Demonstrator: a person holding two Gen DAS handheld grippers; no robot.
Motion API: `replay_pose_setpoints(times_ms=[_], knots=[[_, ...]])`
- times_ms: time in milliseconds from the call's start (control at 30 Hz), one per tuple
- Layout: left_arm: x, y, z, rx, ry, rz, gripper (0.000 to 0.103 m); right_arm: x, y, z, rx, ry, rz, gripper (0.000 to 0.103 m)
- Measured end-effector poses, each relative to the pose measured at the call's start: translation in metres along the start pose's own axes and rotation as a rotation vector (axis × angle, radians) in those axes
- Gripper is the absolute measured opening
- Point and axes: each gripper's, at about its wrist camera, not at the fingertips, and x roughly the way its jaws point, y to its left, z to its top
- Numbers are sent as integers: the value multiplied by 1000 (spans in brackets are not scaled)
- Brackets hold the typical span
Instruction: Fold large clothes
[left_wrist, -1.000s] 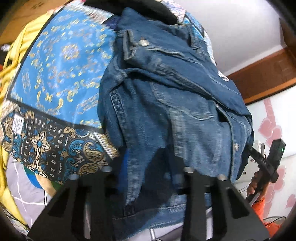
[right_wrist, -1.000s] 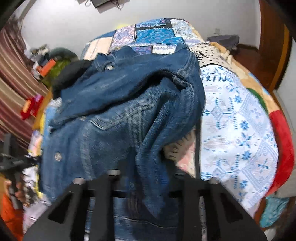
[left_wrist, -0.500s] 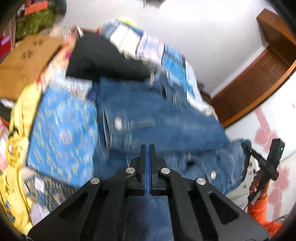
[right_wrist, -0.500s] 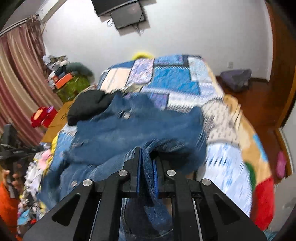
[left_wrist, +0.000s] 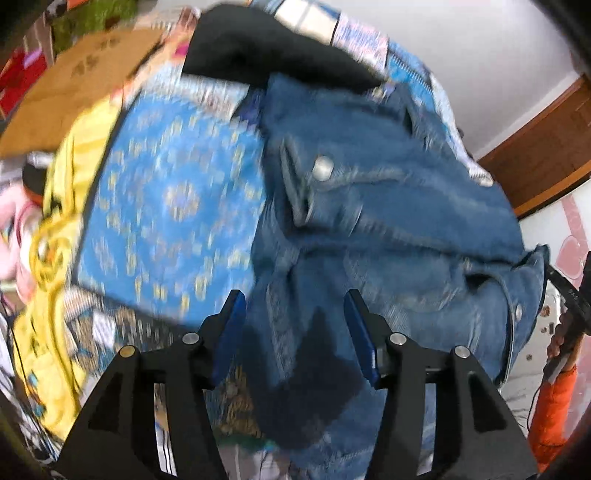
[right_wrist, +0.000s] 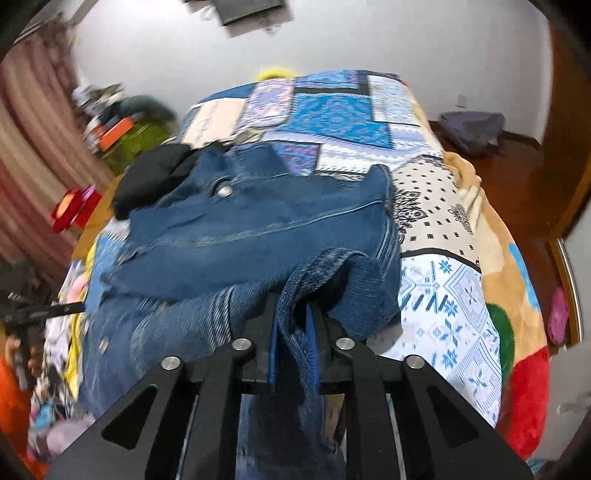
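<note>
In the middle of both frames lay the denim jacket (left_wrist: 369, 221), spread in loose folds over the patchwork bedspread (left_wrist: 173, 199), with its near edge hanging toward your tongs. In the left wrist view, your left gripper (left_wrist: 293, 332) stood at the bottom centre with its jaws apart; they had just been opening. Denim lay under the gap between them, but the blue pads (left_wrist: 231, 332) were not pressing on it. The picture was blurred, so finer detail of the cloth I cannot tell.

In the right wrist view, your right gripper (right_wrist: 293, 345) at the bottom centre was nearly closed and pinched a fold of the jacket (right_wrist: 258, 236) between its pads; its jaws had just loosened a little, yet the cloth was clamped and bunched up above the tips. A black garment (right_wrist: 155, 173) touched the jacket's far left corner, at the upper left of the frame. At the right edge of the left view, a hand (left_wrist: 563, 334) with an orange sleeve (left_wrist: 554, 413) held the other tool.
</note>
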Motion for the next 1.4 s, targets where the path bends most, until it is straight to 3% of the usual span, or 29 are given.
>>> replay_pose_setpoints(times_ms=[100, 267, 367, 433, 500, 567, 633, 667, 700, 733, 767, 833, 867, 1033, 1167, 1300, 1400], knots=[[2, 11, -14, -12, 54, -29, 55, -5, -3, -11, 2, 8, 9, 40], [9, 22, -34, -62, 122, -110, 64, 3, -14, -31, 50, 72, -4, 41], [24, 19, -49, -84, 183, -152, 71, 14, -23, -41, 131, 120, 25, 51], [30, 18, -57, -111, 157, -165, 82, 21, -24, -47, 166, 147, 32, 56], [31, 14, -62, -124, 126, -168, 85, 21, -22, -47, 168, 132, 29, 59], [29, 9, -65, -126, 127, -199, 86, 21, -19, -46, 176, 138, 21, 58], [27, 1, -66, -99, 131, -227, 86, 20, -18, -45, 198, 140, 34, 49], [26, -4, -67, -75, 124, -225, 85, 20, -17, -46, 205, 140, 46, 37], [24, -11, -67, -43, 112, -208, 78, 20, -15, -46, 207, 147, 46, 21], [22, -17, -66, -18, 104, -199, 66, 20, -15, -43, 225, 158, 68, 16], [19, -24, -63, 2, 97, -205, 54, 19, -15, -42, 252, 160, 95, 12], [7, -36, -50, 43, 77, -213, 20, 14, -13, -36, 268, 144, 131, 9], [3, -42, -45, 64, 61, -204, 15, 10, -10, -32, 260, 125, 143, 9], [-43, -79, -2, 154, -100, -234, 6, -15, 12, -1, 176, 45, 233, 8], [-73, -85, 42, 169, -237, -258, 6, -20, 14, 27, 140, -37, 216, 8], [-59, -79, 83, 135, -297, -169, 6, -7, -12, 48, 211, -95, 181, 7], [-22, -61, 102, 80, -271, -27, 6, 20, -35, 50, 260, -76, 104, 7]])
